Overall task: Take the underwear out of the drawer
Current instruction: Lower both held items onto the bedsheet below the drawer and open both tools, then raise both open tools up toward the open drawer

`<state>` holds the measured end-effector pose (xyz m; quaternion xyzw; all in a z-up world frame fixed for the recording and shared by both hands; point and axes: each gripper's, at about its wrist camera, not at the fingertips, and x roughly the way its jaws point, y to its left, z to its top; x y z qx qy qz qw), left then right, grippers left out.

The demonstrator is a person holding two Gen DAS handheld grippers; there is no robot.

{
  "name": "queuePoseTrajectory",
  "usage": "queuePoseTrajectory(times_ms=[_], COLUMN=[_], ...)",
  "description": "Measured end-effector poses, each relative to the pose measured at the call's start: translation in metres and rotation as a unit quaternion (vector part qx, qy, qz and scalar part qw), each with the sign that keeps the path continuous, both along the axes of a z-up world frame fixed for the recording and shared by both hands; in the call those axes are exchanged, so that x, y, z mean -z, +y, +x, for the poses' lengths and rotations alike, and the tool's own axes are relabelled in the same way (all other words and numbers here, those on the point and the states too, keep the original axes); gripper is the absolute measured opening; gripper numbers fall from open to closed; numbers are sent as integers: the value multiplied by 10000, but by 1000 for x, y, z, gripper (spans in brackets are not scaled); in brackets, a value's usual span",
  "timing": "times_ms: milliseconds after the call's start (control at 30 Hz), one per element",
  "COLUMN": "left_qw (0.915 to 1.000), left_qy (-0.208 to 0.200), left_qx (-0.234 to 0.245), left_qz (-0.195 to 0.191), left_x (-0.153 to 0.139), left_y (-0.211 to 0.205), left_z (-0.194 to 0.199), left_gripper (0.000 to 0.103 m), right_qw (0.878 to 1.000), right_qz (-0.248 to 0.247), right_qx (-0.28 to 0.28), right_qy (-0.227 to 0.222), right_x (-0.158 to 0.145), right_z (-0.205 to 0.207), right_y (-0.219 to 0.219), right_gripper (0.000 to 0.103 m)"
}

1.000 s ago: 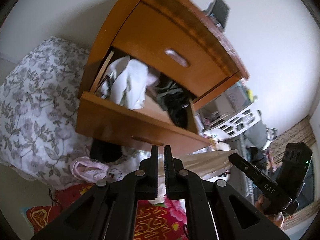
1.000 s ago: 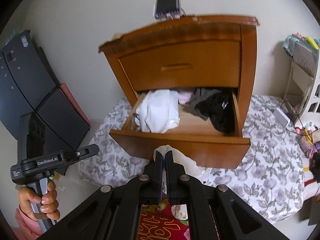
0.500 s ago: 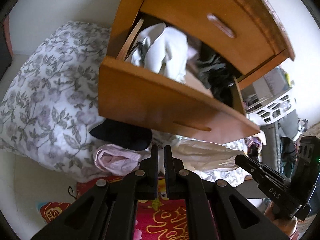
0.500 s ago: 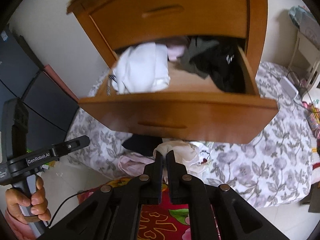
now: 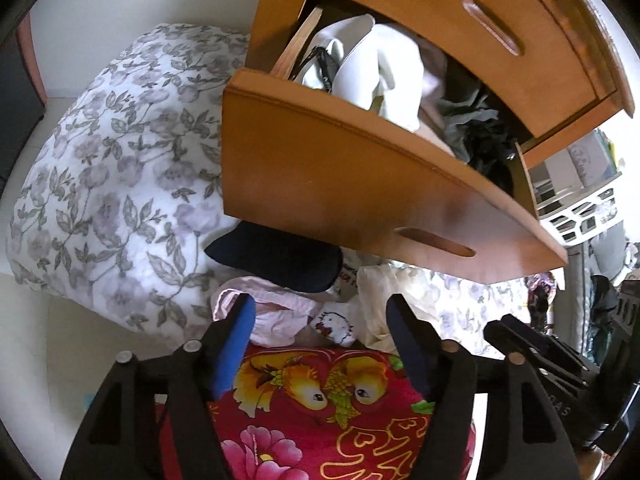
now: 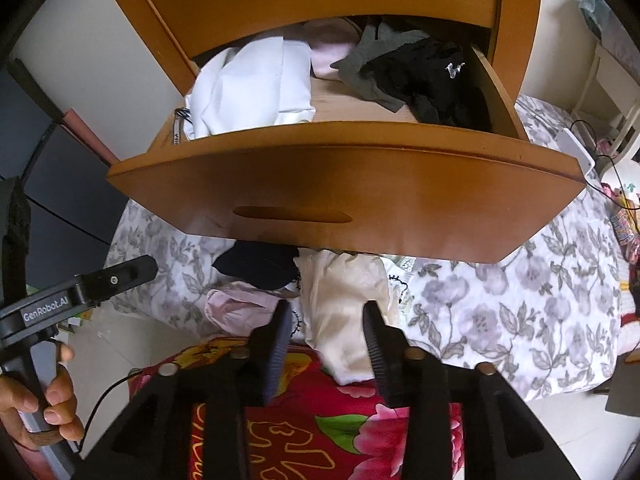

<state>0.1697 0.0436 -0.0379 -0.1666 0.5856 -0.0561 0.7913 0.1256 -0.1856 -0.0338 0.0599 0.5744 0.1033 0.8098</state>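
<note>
The lower drawer [image 5: 340,184] [image 6: 340,184] of the wooden nightstand stands pulled out. It holds a white garment [image 6: 252,88], pink cloth, and grey and black underwear [image 6: 432,80]. Under it, on the floral bedding, lie a dark garment [image 5: 276,256], a pink one [image 5: 272,312] and a cream one [image 6: 344,300]. My left gripper [image 5: 320,304] hangs just over the pink one, its jaws opening with nothing pinched. My right gripper [image 6: 327,308] is opening too. The cream garment lies loose between its jaws.
Floral bedding [image 6: 520,300] spreads under and around the nightstand. A red flowered cloth [image 5: 320,420] lies under both grippers. A white slatted basket [image 5: 580,212] stands at the right. A hand [image 6: 52,400] holds the left gripper's handle.
Both grippers have dropped toward the pile below the drawer and tilted down. Their jaws, shut before, now stand apart. The cream garment pinched at the right tips now lies loose.
</note>
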Motion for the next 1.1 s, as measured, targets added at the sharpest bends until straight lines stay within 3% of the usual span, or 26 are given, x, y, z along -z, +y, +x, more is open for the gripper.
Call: queuePoseTrajectory(times_ms=[67,167,333,400,533,1100], left_qw=[10000,9997,9994,9992,9988,9979], left_qy=[20,28,-5,-46,-138,-452], left_qx=[6,-12,-58,-83,-131,-122], left_qz=[84,248,339,378,460,437], left_x=[2,5,8,7,6,-2], left_y=[-1,-1,1,1,2,-3], left_z=[1,2,3,4,5,6], left_gripper=[72,84,85,96,97,98], right_qw=[10000,10000,9999,9999,9997,9979], right_qz=[-12,-75,-124,-137,-205,-142], right_qx=[25,30,62,79,110,112], right_qy=[12,12,-3,-26,-93,-619], right_x=[1,3,5,5,4,-4], right_z=[1,2,4,5,6,4], right_y=[-1,-1,-4,-5,-8,-13], right_gripper=[54,65,80,86,102,103])
